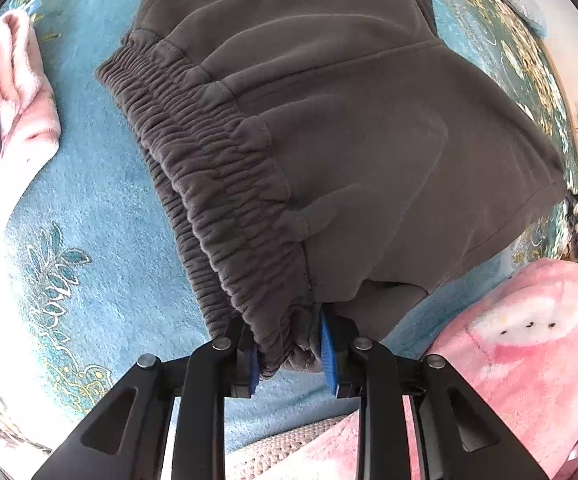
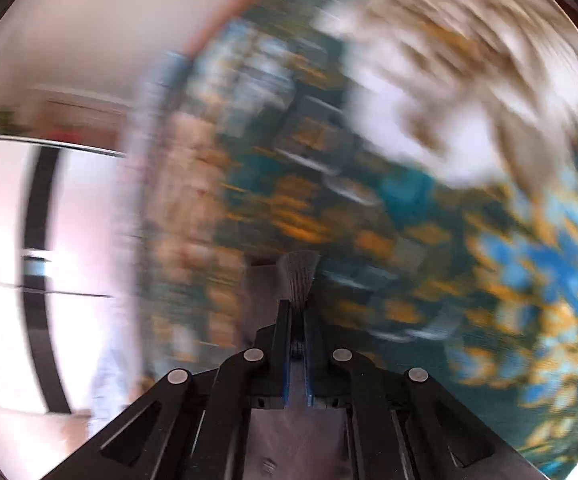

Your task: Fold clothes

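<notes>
While the dark grey fleece trousers (image 1: 329,128) hang and drape over the teal patterned carpet (image 1: 97,208), the left gripper (image 1: 289,354) pinches one end of their gathered elastic waistband (image 1: 217,184) between its blue pads (image 1: 326,354). The bunched band fills the gap, so the jaws stand partly apart yet are clamped on cloth. In the right wrist view, the right gripper (image 2: 297,344) has its fingers pressed together on a small ribbed tuft of grey fabric (image 2: 300,276); the surrounding scene is motion-blurred, so it cannot be told which part of which garment this is.

Handling properties, as judged:
- Soft and limp: no stiffness, sags wherever unsupported.
- Thick pile: moderate weight for a garment, bulky once doubled.
- Non-fragile, with a matte surface that should not slip in the pads.
- Elastic waistband: stretches under load, so tension gives before the cloth follows.

Recommended hold: the waistband corners, where several layers bunch into a firm ridge; single-layer leg fabric would pull out more easily. A pink fluffy garment (image 1: 529,340) lies just beside the trousers and another pink item (image 1: 21,88) lies well apart; keep the fold clear of both
</notes>
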### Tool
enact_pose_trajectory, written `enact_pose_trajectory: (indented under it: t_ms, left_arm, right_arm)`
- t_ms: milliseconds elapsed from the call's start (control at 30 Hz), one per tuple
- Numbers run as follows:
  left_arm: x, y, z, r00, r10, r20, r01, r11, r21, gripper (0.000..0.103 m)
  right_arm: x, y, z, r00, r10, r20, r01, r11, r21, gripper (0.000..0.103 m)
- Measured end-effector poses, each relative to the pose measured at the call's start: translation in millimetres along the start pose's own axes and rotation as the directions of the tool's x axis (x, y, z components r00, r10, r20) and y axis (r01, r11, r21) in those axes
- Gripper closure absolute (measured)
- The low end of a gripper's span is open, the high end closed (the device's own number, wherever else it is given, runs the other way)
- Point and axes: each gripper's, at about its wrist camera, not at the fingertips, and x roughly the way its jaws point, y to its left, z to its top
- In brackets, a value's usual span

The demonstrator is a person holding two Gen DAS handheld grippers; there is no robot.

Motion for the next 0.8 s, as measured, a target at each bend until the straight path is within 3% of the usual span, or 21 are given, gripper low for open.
enact_pose_trajectory:
  t_ms: [100,233,300,367,400,567,667,733,800]
  left_arm:
    - [4,1,3,1.0,0.0,-0.011,0.0,1.0,-0.001,0.077]
    - [2,7,3,1.0,-0.023,-0.001,0.023,1.0,-0.006,0.075]
    - [-3,11,2,0.999,-0.034,0.018,0.034,0.999,-0.007,0.069]
    - [-12,18,2,0.998,-0.05,0.046,0.05,0.999,-0.011,0.056]
    - [-17,21,2,0.996,-0.058,0.061,0.059,0.998,-0.012,0.055]
    - [-56,47,4,0.984,-0.087,0.158,0.097,0.994,-0.056,0.051]
    - [-88,70,10,0.958,-0.104,0.266,0.135,0.986,-0.101,0.049]
    - [-110,87,20,0.926,-0.125,0.356,0.187,0.972,-0.143,0.045]
    - [-119,71,53,0.89,-0.154,0.429,0.256,0.948,-0.189,0.041]
  right_arm:
    - [-2,-2,5,0.999,0.04,0.013,-0.04,0.999,0.035,0.097]
    - [-6,16,2,0.997,-0.064,0.039,0.065,0.998,-0.021,0.093]
    - [-10,16,-1,0.99,-0.129,0.062,0.129,0.992,0.013,0.092]
    - [-18,14,-3,0.984,-0.153,0.093,0.149,0.987,0.053,0.092]
    - [-24,17,-4,0.981,-0.161,0.111,0.155,0.986,0.061,0.092]
    - [-48,68,-15,0.978,-0.098,0.183,0.103,0.994,-0.019,0.092]
    - [-50,122,-35,0.985,-0.019,0.171,0.043,0.99,-0.138,0.089]
    - [-45,156,-55,0.991,0.022,0.132,0.009,0.975,-0.223,0.08]
    - [-35,180,-78,0.996,0.039,0.081,-0.015,0.96,-0.278,0.072]
